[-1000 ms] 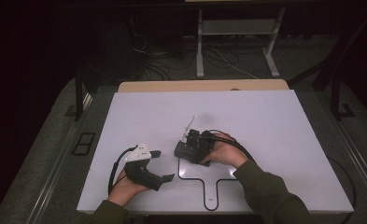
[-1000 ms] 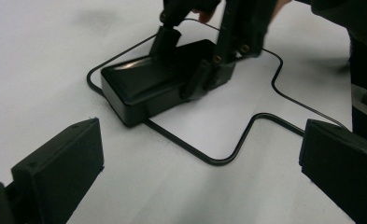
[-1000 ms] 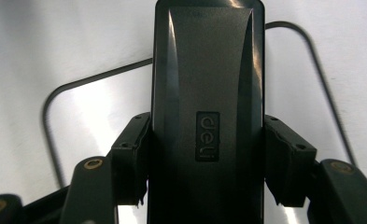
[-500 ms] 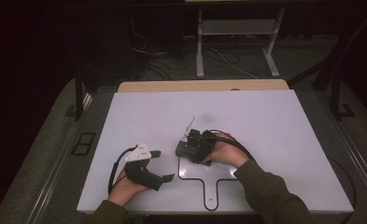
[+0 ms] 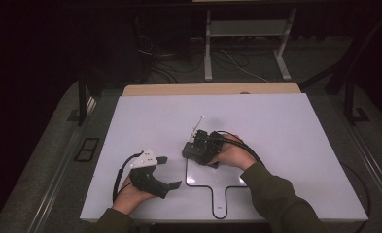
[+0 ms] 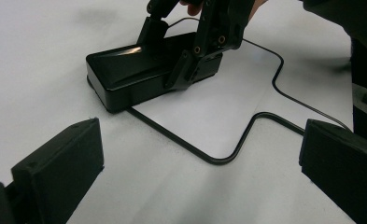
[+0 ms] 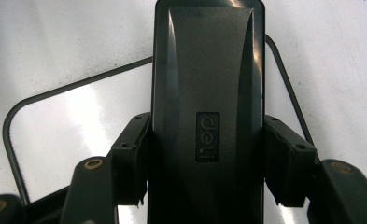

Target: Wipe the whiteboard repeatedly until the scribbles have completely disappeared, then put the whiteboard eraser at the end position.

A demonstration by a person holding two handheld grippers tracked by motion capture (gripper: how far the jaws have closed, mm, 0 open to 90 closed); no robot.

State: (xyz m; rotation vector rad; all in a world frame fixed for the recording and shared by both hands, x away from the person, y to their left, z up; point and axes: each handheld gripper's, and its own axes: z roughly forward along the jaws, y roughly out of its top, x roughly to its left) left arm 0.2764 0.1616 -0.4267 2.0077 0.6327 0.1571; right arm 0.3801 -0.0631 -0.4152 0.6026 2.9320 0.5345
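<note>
- Left hand (image 5: 130,194), lower left of the high view: it grips the left gripper (image 5: 171,172), which lies low over the white table top (image 5: 286,126) with a grey three-cornered plate (image 5: 145,159) on top; its black cable (image 5: 118,174) loops at its left side.
- Left gripper (image 6: 200,186), in its own view: the two black jaws stand wide apart with bare table between them; nothing is held; the tips point toward the black case farther off.
- Black outline (image 5: 200,182), centre of the high view: a thin line drawn on the table in the form of a rounded square with a short handle toward the person; the case sits at its upper left corner, across the line.
- Black case (image 5: 194,151), just right of centre: an oblong, glossy box; in the left gripper view the case (image 6: 125,74) rests flat on the table; in the right gripper view the case (image 7: 208,93) shows a small embossed "deli" mark (image 7: 208,136) on its lid.
- Right gripper (image 7: 208,161): its jaws are clamped on the two long sides of the case, pads pressed against it; the right hand (image 5: 232,155) carries it from the right in the high view.
</note>
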